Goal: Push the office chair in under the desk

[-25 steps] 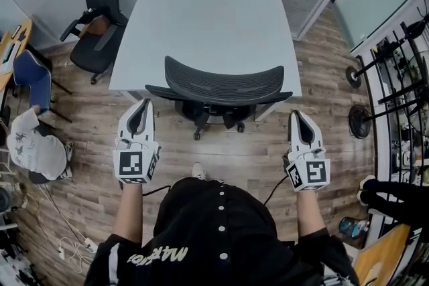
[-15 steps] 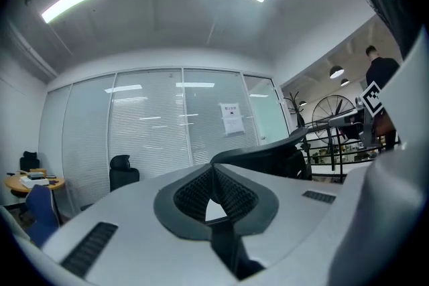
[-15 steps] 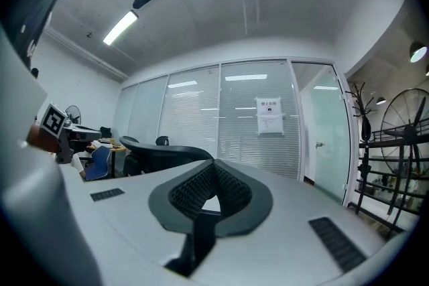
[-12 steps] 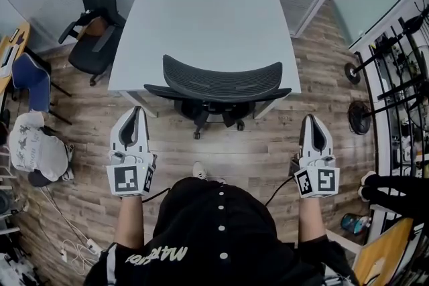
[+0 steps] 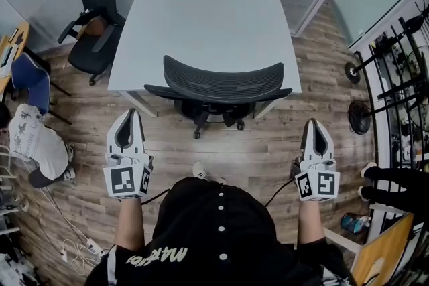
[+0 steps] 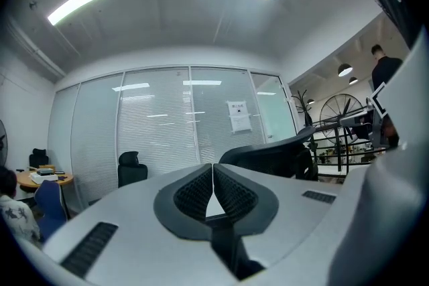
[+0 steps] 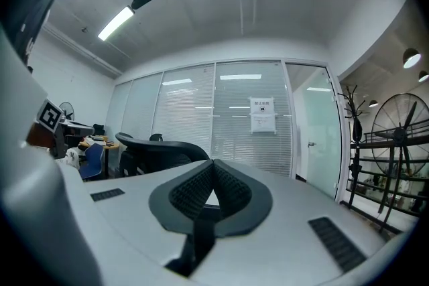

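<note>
Chair at 12 o'clock, seat tucked under counter. Left claw at 9 and right claw at 3, both pinched closed, empty, clear of chair. Push looks done.

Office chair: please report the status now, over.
Left tongs shut, empty; right tongs shut, empty. Office chair untouched, seat under desk, backrest at its near edge. Nothing seen in the way.

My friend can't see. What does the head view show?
Seen from above, a black office chair sits with its seat under a white desk. The left gripper and right gripper, both shut and empty, hover clear of it.
</note>
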The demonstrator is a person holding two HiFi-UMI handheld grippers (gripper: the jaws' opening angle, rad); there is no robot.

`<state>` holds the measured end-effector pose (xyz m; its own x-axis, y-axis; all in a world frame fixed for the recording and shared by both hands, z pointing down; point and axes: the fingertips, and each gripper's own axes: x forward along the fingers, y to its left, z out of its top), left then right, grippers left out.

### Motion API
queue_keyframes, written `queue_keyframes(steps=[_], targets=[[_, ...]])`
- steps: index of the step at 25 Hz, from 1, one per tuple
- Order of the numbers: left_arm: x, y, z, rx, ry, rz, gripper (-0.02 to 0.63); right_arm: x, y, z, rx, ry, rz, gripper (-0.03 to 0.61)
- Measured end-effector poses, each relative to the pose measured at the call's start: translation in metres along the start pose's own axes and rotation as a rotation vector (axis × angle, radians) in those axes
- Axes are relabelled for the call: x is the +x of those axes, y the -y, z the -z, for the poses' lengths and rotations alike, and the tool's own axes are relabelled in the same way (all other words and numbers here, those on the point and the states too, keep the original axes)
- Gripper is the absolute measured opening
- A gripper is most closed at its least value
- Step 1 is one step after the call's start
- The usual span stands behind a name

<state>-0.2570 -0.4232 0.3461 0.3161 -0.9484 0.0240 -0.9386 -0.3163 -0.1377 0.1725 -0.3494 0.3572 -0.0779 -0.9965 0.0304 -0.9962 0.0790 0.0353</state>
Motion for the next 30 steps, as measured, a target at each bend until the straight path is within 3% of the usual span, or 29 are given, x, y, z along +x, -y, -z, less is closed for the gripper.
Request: queue_keyframes(steps=[30], targets=[[-0.005, 0.018, -0.003, 0.02, 0.018, -0.003, 0.021, 0.005, -0.013, 0.002, -0.047, -0.004, -0.055, 0.028]])
